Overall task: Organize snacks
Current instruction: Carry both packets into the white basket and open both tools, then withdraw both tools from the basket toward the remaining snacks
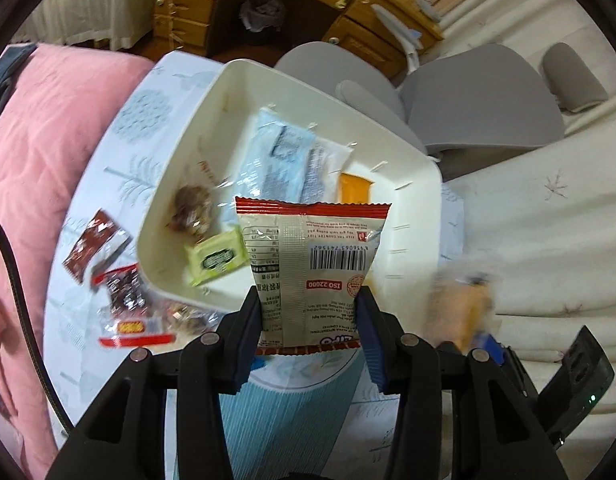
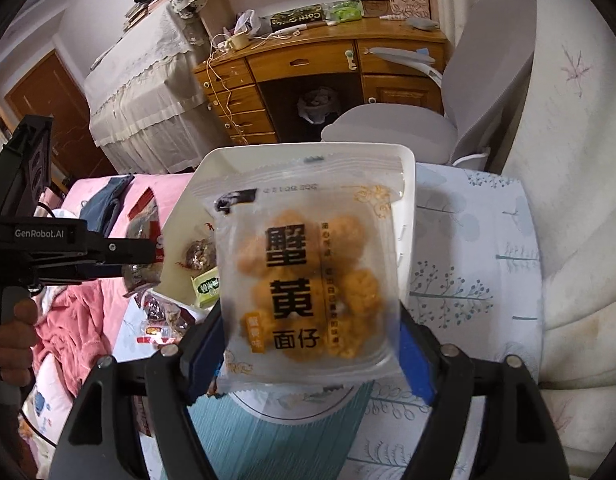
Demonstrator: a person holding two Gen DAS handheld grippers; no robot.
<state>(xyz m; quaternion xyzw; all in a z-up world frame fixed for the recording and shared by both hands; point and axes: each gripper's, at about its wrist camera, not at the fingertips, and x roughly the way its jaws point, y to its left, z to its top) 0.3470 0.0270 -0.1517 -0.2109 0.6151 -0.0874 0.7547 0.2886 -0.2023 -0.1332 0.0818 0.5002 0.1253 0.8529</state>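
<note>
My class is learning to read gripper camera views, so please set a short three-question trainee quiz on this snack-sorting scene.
1. True or false: the left gripper grips a barcoded packet.
2. Which lies inside the white bin? A) green packet B) spoon C) cup
3. Fill in: the translucent packet at the right gripper holds ____ snacks.
Key: 1 true; 2 A; 3 orange.

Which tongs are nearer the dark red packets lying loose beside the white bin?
Left. The left tongs hang just right of the dark red packets, at the near edge of the bin; the right tongs sit farther right.
</note>
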